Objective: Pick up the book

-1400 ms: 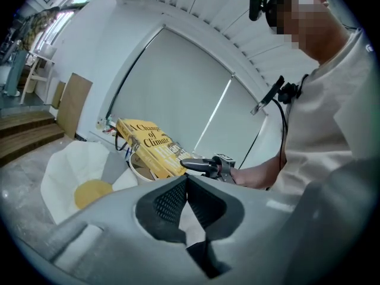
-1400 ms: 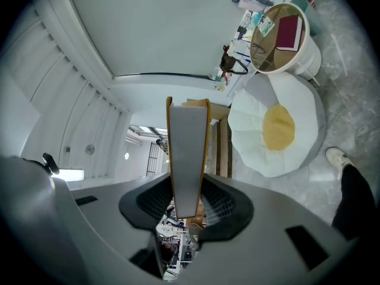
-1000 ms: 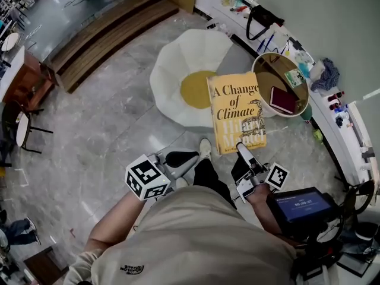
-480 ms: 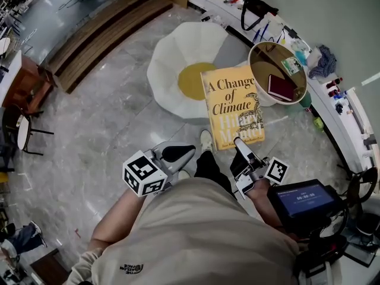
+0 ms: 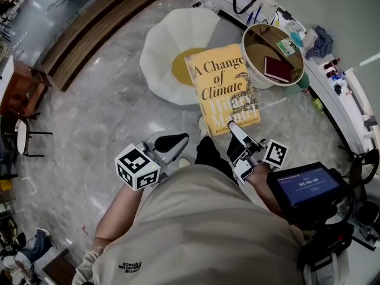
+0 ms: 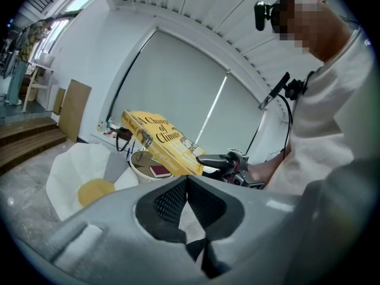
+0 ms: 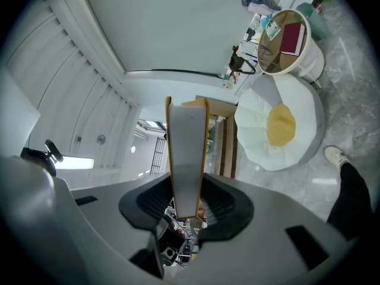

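A yellow hardback book (image 5: 222, 91) titled "A Change of Climate" is held up in the air, clear of the floor. My right gripper (image 5: 233, 127) is shut on its lower edge. In the right gripper view the book's grey page edge (image 7: 187, 153) stands upright with a jaw pressed on each side. From the left gripper view the book (image 6: 160, 141) shows tilted, off to the right of the jaws. My left gripper (image 5: 178, 141) hangs lower left of the book, shut with nothing in it, its jaws touching (image 6: 186, 181).
Below lies a white egg-shaped rug (image 5: 163, 52) with a yellow centre. A round table (image 5: 255, 40) carries a dark red book (image 5: 277, 68). A cluttered counter (image 5: 350, 94) runs along the right wall. Wooden steps (image 5: 89, 22) lie at upper left. A tablet screen (image 5: 306, 186) sits near my right arm.
The head view has drifted, so everything sits a little higher and further left in the picture. Both grippers and the held book keep their places relative to each other.
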{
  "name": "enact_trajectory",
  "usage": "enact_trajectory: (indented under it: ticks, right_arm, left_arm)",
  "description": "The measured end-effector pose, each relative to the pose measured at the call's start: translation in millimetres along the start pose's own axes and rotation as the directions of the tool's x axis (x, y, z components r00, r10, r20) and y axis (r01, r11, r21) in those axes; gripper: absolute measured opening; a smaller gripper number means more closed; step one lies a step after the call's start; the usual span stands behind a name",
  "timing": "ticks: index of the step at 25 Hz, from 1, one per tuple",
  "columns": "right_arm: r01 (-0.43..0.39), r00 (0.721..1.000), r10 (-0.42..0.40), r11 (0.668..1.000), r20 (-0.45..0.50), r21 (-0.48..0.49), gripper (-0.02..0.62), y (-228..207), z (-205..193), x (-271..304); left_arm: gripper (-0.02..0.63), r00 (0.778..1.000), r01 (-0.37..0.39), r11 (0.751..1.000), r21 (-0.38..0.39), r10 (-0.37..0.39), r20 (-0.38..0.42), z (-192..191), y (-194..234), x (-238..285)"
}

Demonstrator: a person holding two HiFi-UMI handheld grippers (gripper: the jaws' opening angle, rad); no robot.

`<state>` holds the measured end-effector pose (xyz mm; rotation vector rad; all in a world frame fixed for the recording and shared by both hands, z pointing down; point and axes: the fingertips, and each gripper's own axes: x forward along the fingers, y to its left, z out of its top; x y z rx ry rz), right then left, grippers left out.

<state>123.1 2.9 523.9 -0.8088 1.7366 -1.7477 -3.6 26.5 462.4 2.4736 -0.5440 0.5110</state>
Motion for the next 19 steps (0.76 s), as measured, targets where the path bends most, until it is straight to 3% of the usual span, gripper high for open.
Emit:
enact_trajectory:
  ticks: [19]
  right_arm:
    - [-0.022, 1.000, 0.022, 1.000, 0.000, -0.014, 0.153, -1.0, 0.5, 0.8]
  left_arm:
    - [0.008, 1.000, 0.017, 1.000, 0.007, -0.017, -0.010, -6.8, -2.5, 9.3]
